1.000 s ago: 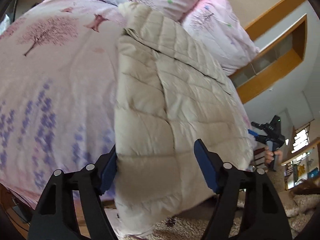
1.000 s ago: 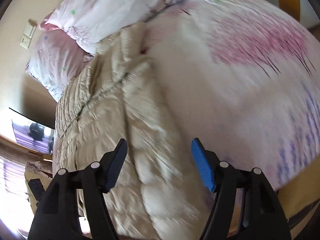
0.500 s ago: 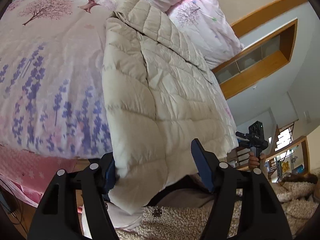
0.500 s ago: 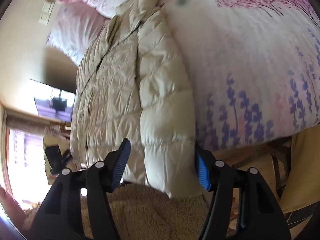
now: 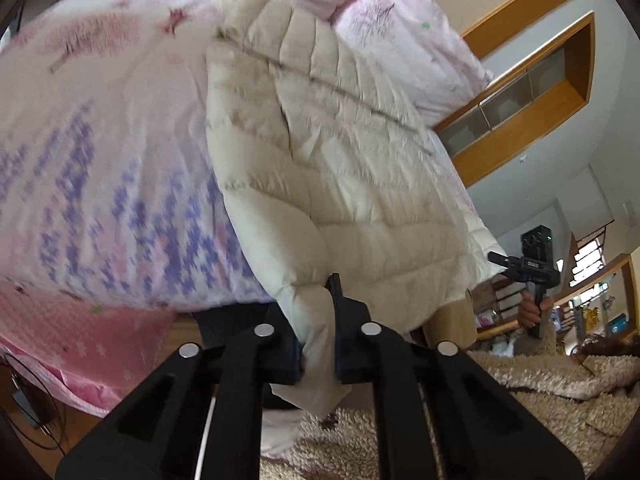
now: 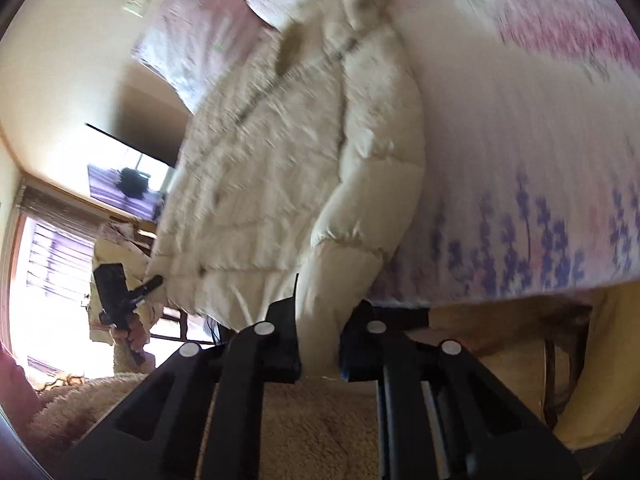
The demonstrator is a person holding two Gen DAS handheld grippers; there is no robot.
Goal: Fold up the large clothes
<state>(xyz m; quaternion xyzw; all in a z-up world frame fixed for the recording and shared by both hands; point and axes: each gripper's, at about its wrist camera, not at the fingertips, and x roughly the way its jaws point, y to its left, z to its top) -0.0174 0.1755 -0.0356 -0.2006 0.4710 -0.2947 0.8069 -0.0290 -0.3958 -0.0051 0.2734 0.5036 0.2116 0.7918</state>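
Observation:
A cream quilted puffer jacket [image 5: 328, 152] lies lengthwise on a bed, its hem hanging over the near edge. My left gripper [image 5: 318, 344] is shut on one hem corner of the jacket. My right gripper [image 6: 320, 344] is shut on the other hem corner, where the jacket [image 6: 280, 168] droops off the bed. Each gripper shows small in the other's view, the right one [image 5: 534, 272] and the left one [image 6: 120, 292].
The bed has a pink and white floral cover [image 5: 80, 140] with purple flowers and pillows [image 5: 400, 28] at the head. A beige shaggy rug [image 6: 312, 432] lies below. A wooden wall shelf [image 5: 520, 92] is on one side, a window [image 6: 52, 272] on the other.
Both grippers were open around the jacket's hem half a second ago. Both have closed on the hem corners now, and the views have shifted slightly.

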